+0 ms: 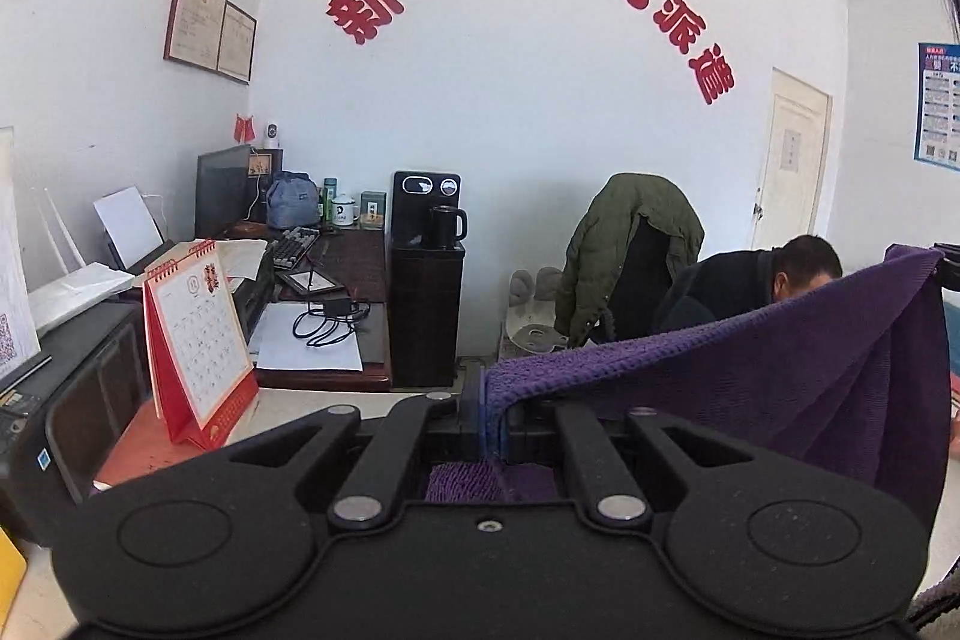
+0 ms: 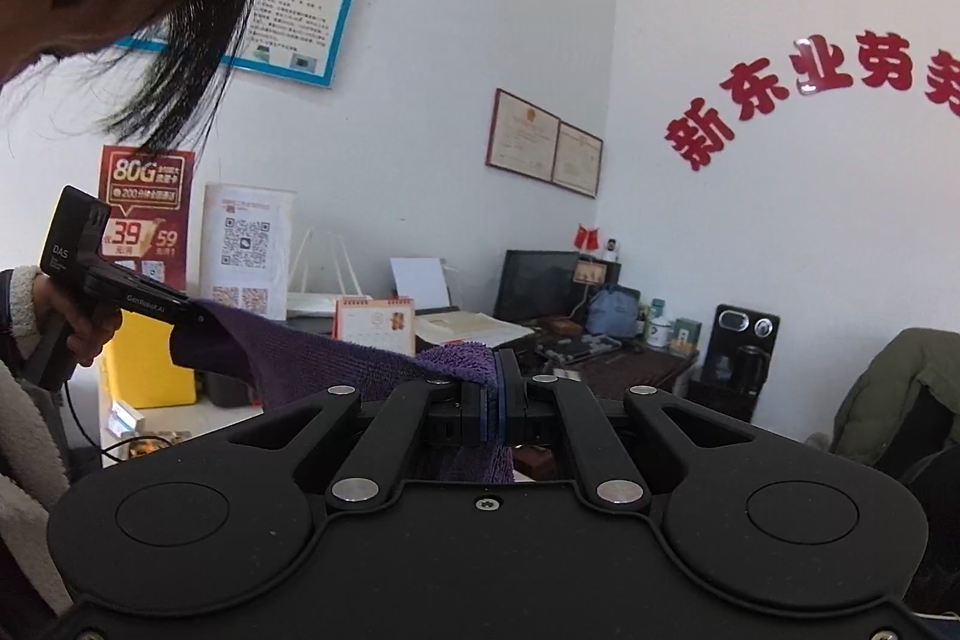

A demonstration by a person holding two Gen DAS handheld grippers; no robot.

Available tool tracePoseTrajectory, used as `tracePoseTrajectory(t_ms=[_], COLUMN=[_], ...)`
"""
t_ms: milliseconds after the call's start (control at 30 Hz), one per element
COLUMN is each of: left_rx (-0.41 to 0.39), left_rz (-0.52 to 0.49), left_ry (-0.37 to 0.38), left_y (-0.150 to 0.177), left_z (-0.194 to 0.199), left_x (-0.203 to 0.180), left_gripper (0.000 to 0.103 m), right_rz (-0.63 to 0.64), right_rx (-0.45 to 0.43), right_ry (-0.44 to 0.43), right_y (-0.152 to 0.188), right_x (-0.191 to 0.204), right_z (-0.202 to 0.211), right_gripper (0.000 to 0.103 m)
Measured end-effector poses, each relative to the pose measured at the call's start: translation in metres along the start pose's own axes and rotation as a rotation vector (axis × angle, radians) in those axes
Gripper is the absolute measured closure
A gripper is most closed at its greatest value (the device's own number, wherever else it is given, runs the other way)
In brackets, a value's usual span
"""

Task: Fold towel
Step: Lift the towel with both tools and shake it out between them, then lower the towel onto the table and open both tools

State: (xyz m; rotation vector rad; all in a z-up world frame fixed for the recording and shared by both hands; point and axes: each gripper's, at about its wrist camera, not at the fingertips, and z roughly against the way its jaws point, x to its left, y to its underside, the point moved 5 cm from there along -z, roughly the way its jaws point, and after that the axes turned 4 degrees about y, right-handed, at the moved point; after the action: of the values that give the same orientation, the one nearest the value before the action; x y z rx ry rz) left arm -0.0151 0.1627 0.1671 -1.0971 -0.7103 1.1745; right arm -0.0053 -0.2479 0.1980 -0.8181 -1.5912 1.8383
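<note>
Both grippers are clamped on the purple towel (image 1: 780,364), which is held up in the air, off any surface. Left gripper (image 1: 491,400) has its blue pads pinched on one top corner, fabric bunched between them and spilling down under the linkage. Right gripper (image 2: 497,388) is pinched on the other corner; from its view I see the top edge running left to the left gripper and the hand (image 2: 84,322) holding it. Edge sags a little between the two. My read: towel is lifted ready for the first fold. I'd pull the corners apart until the edge is taut, keep both at equal height, then lay it down evenly. Farther off: red desk calendar (image 1: 198,340), black water dispenser (image 1: 425,274).
</note>
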Motion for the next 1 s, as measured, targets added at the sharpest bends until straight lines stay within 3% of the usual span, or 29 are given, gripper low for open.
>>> tracePoseTrajectory(t_ms=[133, 233, 367, 467, 500, 567, 600, 667, 733, 900, 1000], left_rx=[0.150, 0.306, 0.502, 0.605, 0.604, 0.591, 0.580, 0.550, 0.538, 0.522, 0.512], left_rz=[0.002, 0.019, -0.013, -0.007, 0.000, 0.011, 0.016, 0.017, 0.049, 0.118, 0.138], left_ry=[-0.018, -0.057, -0.172, -0.195, -0.204, -0.212, -0.216, -0.240, -0.262, -0.337, -0.383], left_y=[0.021, 0.063, 0.141, 0.184, 0.189, 0.192, 0.192, 0.187, 0.182, 0.174, 0.169], left_z=[-0.057, -0.119, -0.217, -0.258, -0.262, -0.265, -0.264, -0.261, -0.258, -0.251, -0.242], left_x=[0.026, 0.062, 0.105, 0.124, 0.128, 0.135, 0.139, 0.150, 0.161, 0.189, 0.196], left_gripper=[0.098, 0.097, 0.097, 0.094, 0.094, 0.087, 0.083, 0.079, 0.078, 0.078, 0.078], right_rz=[-0.052, -0.101, -0.103, -0.120, -0.130, -0.129, -0.130, -0.136, -0.163, -0.343, -0.540], right_rx=[0.102, 0.248, 0.500, 0.631, 0.670, 0.711, 0.717, 0.682, 0.647, 0.611, 0.566], right_ry=[-0.052, -0.105, -0.125, -0.094, -0.075, -0.014, 0.019, 0.057, 0.094, 0.189, 0.125], right_y=[0.022, 0.068, 0.168, 0.232, 0.251, 0.274, 0.280, 0.280, 0.277, 0.289, 0.296], right_x=[-0.017, -0.033, -0.053, -0.058, -0.058, -0.057, -0.058, -0.059, -0.065, -0.099, -0.116], right_z=[-0.044, -0.104, -0.208, -0.260, -0.276, -0.293, -0.297, -0.293, -0.285, -0.277, -0.276], right_gripper=[0.100, 0.100, 0.099, 0.095, 0.091, 0.068, 0.063, 0.043, 0.035, 0.033, 0.033])
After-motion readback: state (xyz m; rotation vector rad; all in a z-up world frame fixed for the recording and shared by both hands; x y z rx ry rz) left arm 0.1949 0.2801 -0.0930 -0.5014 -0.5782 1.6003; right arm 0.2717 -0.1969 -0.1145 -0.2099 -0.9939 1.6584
